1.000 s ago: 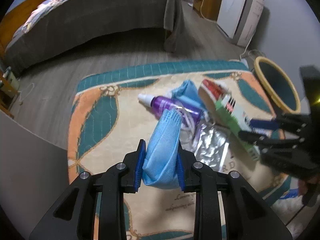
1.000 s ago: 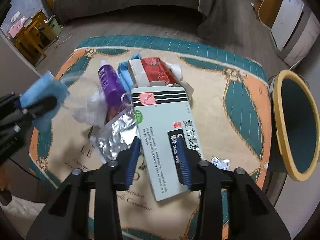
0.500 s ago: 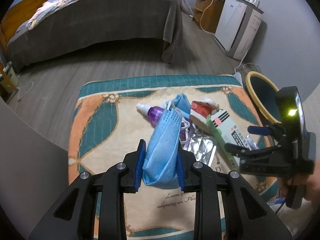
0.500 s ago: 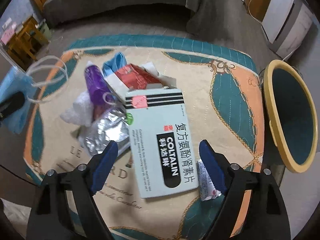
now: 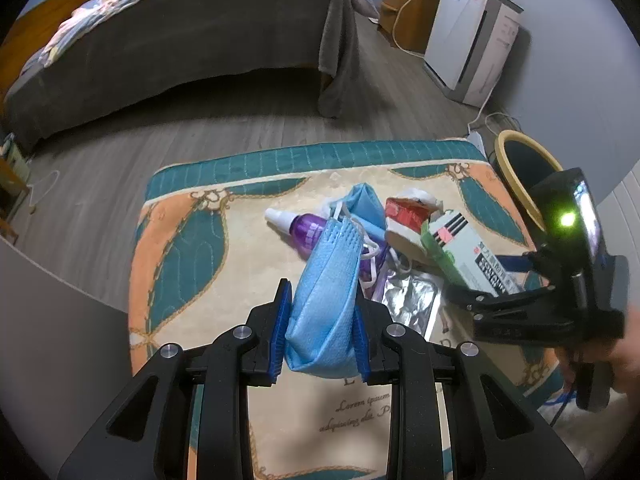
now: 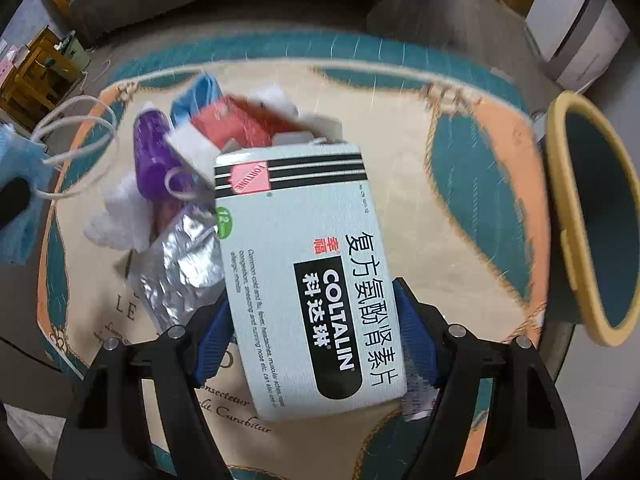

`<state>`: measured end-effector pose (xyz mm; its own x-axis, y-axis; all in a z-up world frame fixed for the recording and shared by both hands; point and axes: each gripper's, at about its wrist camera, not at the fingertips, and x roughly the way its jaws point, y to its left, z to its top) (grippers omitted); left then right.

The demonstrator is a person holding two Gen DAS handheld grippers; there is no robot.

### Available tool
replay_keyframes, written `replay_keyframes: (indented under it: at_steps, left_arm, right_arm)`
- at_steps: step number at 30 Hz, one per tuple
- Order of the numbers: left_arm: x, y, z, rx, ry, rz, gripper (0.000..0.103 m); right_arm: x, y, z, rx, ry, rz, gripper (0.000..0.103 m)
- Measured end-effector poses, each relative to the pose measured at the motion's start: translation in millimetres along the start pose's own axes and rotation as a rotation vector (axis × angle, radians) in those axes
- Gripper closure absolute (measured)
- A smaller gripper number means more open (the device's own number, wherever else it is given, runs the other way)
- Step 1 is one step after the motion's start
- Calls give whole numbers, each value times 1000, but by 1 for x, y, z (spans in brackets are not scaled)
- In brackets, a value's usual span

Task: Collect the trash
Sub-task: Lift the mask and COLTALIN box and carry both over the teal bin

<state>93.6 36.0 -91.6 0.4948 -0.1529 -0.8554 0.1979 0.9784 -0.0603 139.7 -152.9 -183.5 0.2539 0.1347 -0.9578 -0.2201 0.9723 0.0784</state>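
Clamped between the blue pads of the left gripper (image 5: 320, 332), a folded light-blue fabric face mask (image 5: 326, 292) stands up out of the jaws. Over on the right gripper (image 6: 316, 336) the jaws have just been closing, and now straddle a pale-green cardboard medicine box (image 6: 304, 276) printed with black bars; whether the pads press its sides cannot be told.

That box lies on the cream, teal and orange quilted mat (image 5: 180, 240), overlapping a crumpled silver foil pouch (image 6: 180, 268). Behind it crowd a red-and-white carton (image 6: 232, 128) and a purple plastic bottle (image 6: 150, 156). Bare mat stretches right toward the yellow-rimmed dark bin (image 6: 592, 216) just off its edge.

Both grippers point steeply down. A hand (image 5: 624, 344) is cut off at the frame's edge. Everything behind the box is motion-blurred.
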Motion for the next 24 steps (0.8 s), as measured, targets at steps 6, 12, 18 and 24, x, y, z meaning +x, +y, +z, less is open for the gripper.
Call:
replay_keyframes:
  at_steps: [6,12,18,24]
  left_arm:
    - [-11,-15,8,23,-36,-1,74]
    - [-23,-36,18,38,-76,-16,74]
    - [-25,-59,26,50,-97,-30,74]
    - [-23,-81,34,70,-115,-40,74]
  right_arm:
    - [-44,-1,0,35,-122,-12,30]
    - [-94,-2,-4,37,-241,-29,30]
    - [-127,-17,-3,43,-330,-35,30]
    - [-143,-34,-4,49,-380,-59,30]
